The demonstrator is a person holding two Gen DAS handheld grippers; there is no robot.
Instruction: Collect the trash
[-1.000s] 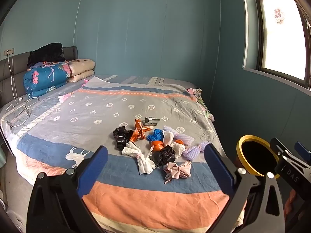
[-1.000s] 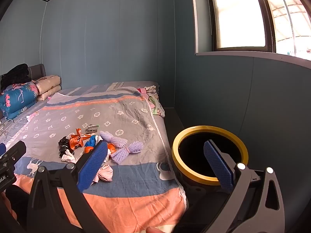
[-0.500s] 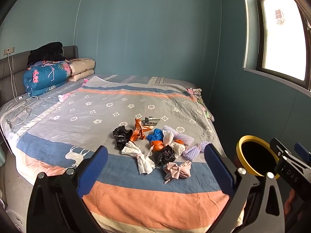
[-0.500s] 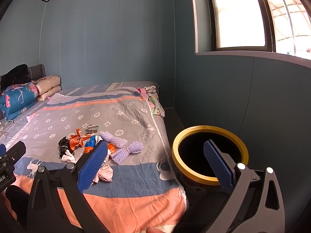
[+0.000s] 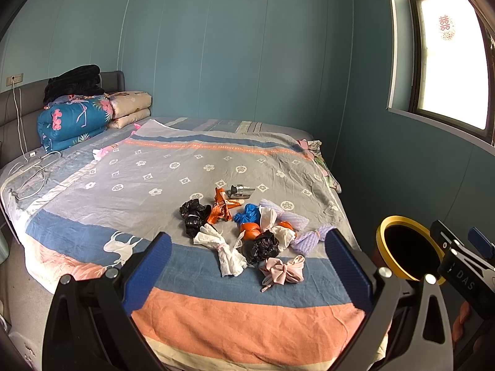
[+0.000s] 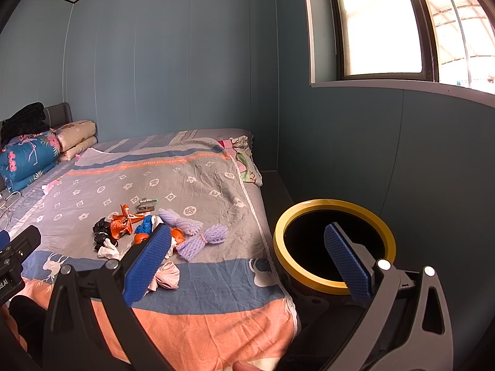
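Observation:
Several knotted scraps of trash lie in a cluster on the bed: a pink bow (image 5: 283, 270) nearest me, a white twist (image 5: 222, 247), black wads (image 5: 193, 216), an orange wrapper (image 5: 221, 207), a blue piece (image 5: 247, 213) and purple foam nets (image 5: 311, 238). A black bin with a yellow rim (image 6: 334, 244) stands on the floor at the bed's right side. My left gripper (image 5: 247, 266) hovers open over the bed's foot, short of the pile. My right gripper (image 6: 246, 261) is open too, between the bed edge and the bin, holding nothing.
Folded quilts and pillows (image 5: 74, 117) are stacked at the headboard, with white cables (image 5: 31, 167) on the left. Crumpled clothes (image 6: 244, 157) lie at the bed's far right corner. A blue wall with a window (image 6: 380, 24) closes the right side behind the bin.

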